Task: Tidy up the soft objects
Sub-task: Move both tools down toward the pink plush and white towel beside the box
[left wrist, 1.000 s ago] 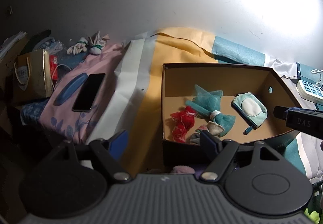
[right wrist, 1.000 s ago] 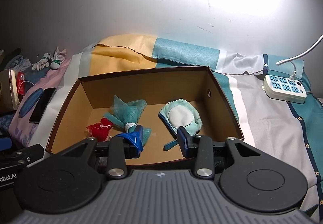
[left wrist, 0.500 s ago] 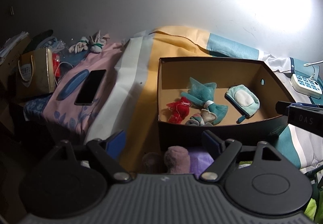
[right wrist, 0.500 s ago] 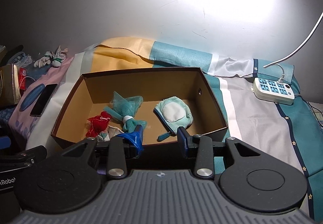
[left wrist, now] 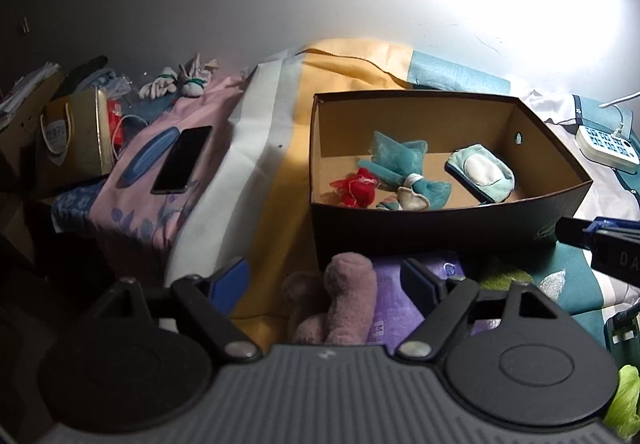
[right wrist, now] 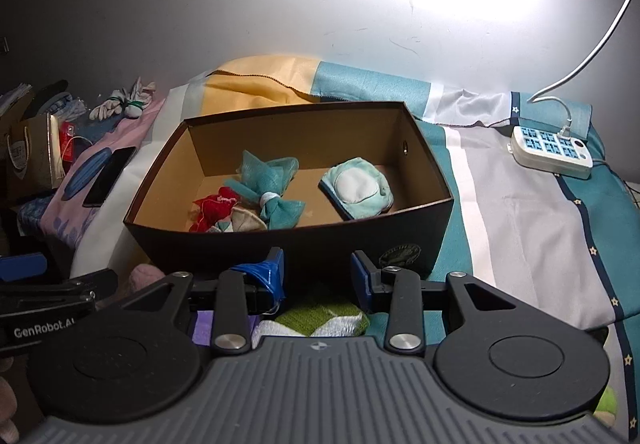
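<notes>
A dark cardboard box (left wrist: 440, 232) (right wrist: 288, 248) sits on the bed. Inside lie a teal mesh bow (left wrist: 400, 164) (right wrist: 268, 180), a red mesh piece (left wrist: 356, 188) (right wrist: 214, 206), a small beige pouch (left wrist: 410, 200) and a mint pouch (left wrist: 482, 172) (right wrist: 358, 186). In front of the box lie a pink plush toy (left wrist: 344, 300), a purple cloth (left wrist: 400, 308) and a green-white knit item (right wrist: 320, 318). My left gripper (left wrist: 324, 280) is open and empty above the plush. My right gripper (right wrist: 316, 276) is open and empty above the knit item.
A phone (left wrist: 182, 158) lies on a pink cloth at left, beside a gold paper bag (left wrist: 74, 140) and tied white gloves (left wrist: 176, 84). A white power strip (right wrist: 550, 148) with its cable lies at the right. The wall stands behind the bed.
Both grippers have pulled back from over the box toward the bed's front edge. The plush, purple cloth and knit item have come into view before the box.
</notes>
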Demonstrator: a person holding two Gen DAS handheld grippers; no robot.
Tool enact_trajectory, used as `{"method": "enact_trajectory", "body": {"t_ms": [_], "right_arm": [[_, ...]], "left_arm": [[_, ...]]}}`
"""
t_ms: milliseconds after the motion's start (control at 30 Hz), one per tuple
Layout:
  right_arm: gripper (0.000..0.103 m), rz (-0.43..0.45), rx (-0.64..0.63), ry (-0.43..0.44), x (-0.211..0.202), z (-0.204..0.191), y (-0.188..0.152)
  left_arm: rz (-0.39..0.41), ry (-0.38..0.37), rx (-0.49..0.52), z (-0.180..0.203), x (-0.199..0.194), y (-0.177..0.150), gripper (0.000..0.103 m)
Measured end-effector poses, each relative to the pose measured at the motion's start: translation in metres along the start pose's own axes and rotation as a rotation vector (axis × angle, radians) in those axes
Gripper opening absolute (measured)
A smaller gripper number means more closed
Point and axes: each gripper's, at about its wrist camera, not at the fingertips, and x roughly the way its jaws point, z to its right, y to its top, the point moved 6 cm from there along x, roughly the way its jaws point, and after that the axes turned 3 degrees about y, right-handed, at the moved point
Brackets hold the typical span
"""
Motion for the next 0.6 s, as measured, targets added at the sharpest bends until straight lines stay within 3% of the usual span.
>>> {"method": "enact_trajectory", "body": {"t_ms": [433,600], "right_arm": [[0.02,-0.034,0.071,0.093,-0.012,0.013,-0.037],[0.02,-0.003,0.034,0.133,-0.026,0.024,-0.057]], "left_arm": [[-0.005,-0.056,-0.004,-0.003,0.005,-0.022,0.082],[0.01,-0.149,-0.014,-0.02,-0.001,-0.043,0.082]]}}
